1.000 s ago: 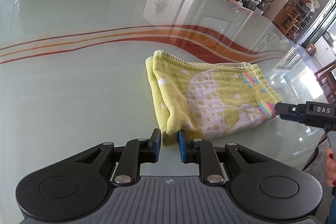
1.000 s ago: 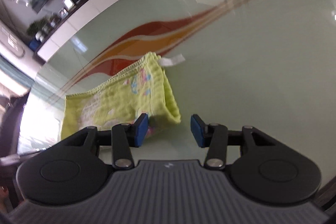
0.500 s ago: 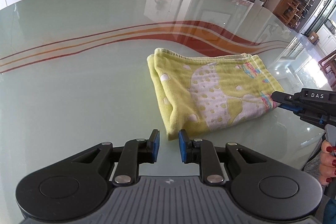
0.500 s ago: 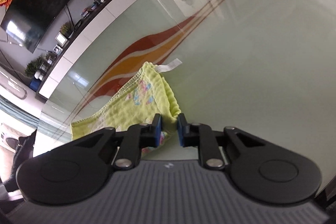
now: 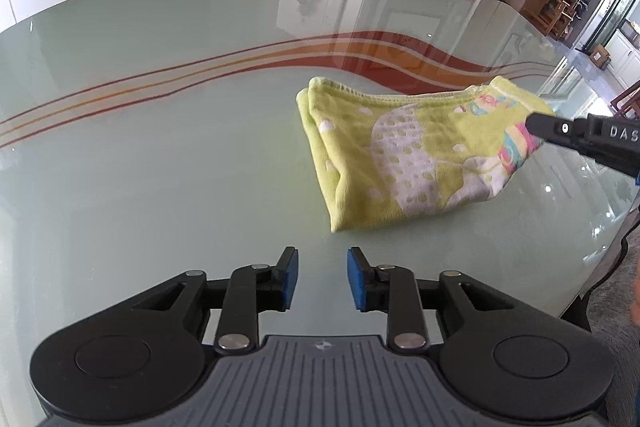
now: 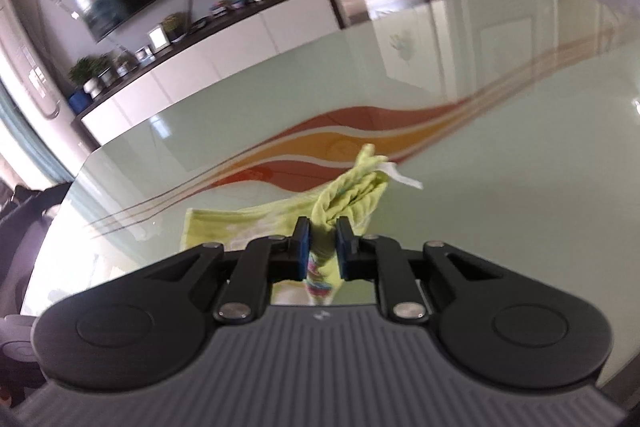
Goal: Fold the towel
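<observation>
Cloth sits bunched between the blue pads of your right gripper [image 6: 322, 243], which is pinching the end of the yellow towel [image 5: 404, 155] where the rainbow print shows; that end is raised off the glass table [image 5: 160, 131], its white label [image 6: 402, 179] sticking out past the pinch. Your left gripper [image 5: 322, 277] hangs over bare glass with its jaws spread and nothing between them. From it, the towel's nearest corner lies just ahead and slightly to the right, not touching the pads. The towel looks already doubled, its long axis running from that rounded, folded end near your left gripper out to the right, toward the pinched end. So your right gripper owns the far-right end, and your left is the nearer one to the resting end. The next fold likely means carrying the lifted end leftward along that axis, over the end that lies flat on the table.
</observation>
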`<state>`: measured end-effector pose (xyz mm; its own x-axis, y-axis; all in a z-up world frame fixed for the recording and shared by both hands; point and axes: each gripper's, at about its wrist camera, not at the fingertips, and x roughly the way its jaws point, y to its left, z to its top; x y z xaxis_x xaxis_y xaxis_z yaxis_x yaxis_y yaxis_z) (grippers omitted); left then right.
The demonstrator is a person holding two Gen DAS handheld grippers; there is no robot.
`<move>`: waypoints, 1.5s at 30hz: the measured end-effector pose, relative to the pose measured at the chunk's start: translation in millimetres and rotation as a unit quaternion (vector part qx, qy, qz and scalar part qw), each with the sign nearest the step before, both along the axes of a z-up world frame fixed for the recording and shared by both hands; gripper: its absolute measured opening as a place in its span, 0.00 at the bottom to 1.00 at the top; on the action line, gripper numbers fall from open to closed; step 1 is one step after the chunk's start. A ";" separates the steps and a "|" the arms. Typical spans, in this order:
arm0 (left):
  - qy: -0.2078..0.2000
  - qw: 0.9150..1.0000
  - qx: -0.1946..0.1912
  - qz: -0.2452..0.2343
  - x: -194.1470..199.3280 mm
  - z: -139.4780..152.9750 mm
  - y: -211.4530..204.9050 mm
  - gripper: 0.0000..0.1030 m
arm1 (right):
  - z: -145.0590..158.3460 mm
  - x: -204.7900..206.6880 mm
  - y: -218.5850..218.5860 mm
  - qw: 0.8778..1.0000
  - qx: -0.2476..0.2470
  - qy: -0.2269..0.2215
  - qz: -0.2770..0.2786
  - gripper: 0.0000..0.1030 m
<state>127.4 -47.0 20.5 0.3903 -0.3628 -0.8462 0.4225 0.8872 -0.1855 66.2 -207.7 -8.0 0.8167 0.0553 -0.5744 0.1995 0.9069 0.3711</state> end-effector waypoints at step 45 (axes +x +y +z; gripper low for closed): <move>-0.059 0.991 -0.023 -0.117 2.0 7.2 -8.2 0.32 | -17.4 73.5 90.7 0.963 0.012 0.095 0.251 0.21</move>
<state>129.4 -55.2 27.7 0.3866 -0.4929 -0.7795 0.6373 0.7537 -0.1605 139.7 -117.0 -25.4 0.5632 0.4307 -0.7052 -0.1957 0.8987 0.3926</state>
